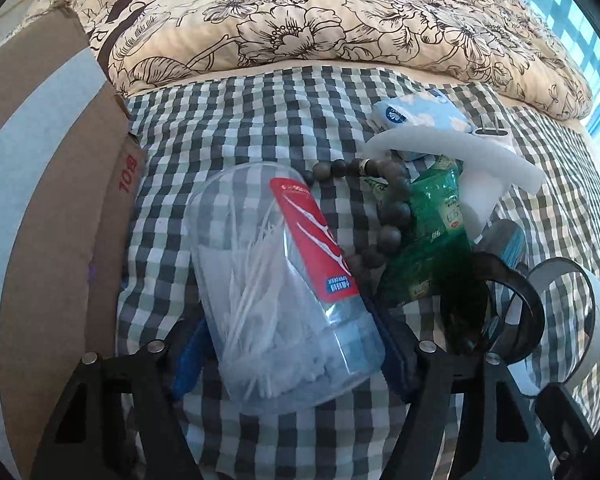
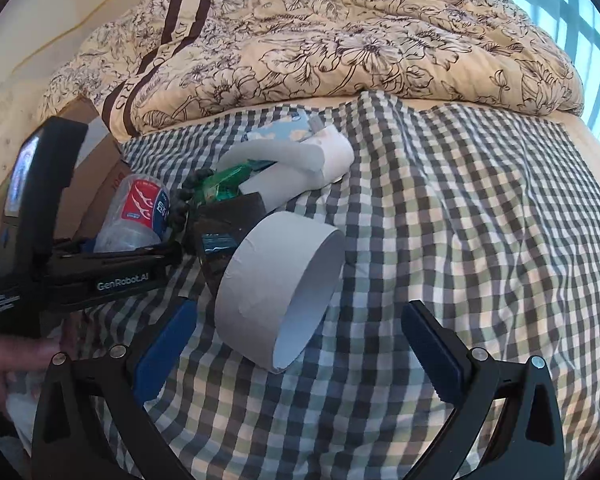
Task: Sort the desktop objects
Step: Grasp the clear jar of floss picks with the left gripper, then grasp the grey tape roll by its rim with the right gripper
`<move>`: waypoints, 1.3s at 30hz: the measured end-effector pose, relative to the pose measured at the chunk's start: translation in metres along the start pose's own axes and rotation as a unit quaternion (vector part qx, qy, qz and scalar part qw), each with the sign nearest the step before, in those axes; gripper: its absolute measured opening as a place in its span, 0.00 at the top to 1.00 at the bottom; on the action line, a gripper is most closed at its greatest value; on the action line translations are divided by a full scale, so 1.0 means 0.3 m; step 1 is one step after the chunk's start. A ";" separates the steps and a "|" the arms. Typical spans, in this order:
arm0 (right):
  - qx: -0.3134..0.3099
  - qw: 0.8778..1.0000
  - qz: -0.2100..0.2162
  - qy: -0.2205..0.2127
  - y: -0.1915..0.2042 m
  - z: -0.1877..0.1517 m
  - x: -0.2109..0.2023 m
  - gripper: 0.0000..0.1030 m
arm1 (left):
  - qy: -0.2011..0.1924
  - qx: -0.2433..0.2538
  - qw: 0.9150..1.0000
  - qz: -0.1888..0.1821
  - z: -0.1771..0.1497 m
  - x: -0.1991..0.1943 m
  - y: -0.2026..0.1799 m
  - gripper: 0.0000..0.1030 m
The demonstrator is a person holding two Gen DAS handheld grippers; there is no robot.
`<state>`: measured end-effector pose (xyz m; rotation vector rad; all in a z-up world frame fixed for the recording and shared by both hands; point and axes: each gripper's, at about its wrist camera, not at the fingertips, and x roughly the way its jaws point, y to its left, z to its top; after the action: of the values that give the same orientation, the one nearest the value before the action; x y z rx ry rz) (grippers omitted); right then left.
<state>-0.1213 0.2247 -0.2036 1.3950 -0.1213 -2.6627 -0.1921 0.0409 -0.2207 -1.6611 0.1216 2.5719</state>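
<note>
Left wrist view shows the left gripper clamped on the jar over the cloth, likely bound for the box, while the right gripper gapes empty.

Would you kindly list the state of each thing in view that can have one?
left gripper: jaws shut on the clear jar.
clear jar: lying tilted, holding white picks.
right gripper: jaws open, empty.
white tape roll: on its side, untouched.
bead bracelet: draped over the green packet.
</note>
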 end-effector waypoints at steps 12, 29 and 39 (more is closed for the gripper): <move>0.017 1.000 0.010 0.003 -0.017 -0.005 -0.004 0.14 | -0.008 0.005 1.000 -0.010 -0.053 -0.057 0.004 0.31; 0.019 1.000 0.023 -0.002 -0.009 -0.006 -0.070 0.73 | -0.039 0.028 0.999 -0.023 -0.061 -0.140 -0.017 0.34; 0.020 0.999 0.024 -0.019 -0.009 -0.008 -0.124 0.73 | -0.053 0.026 0.998 -0.032 -0.072 -0.189 -0.013 0.36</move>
<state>-0.0986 0.2332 -0.1753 1.3355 -0.2108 -2.6639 -0.1488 0.0412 -0.1780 -1.4830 0.1249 2.5788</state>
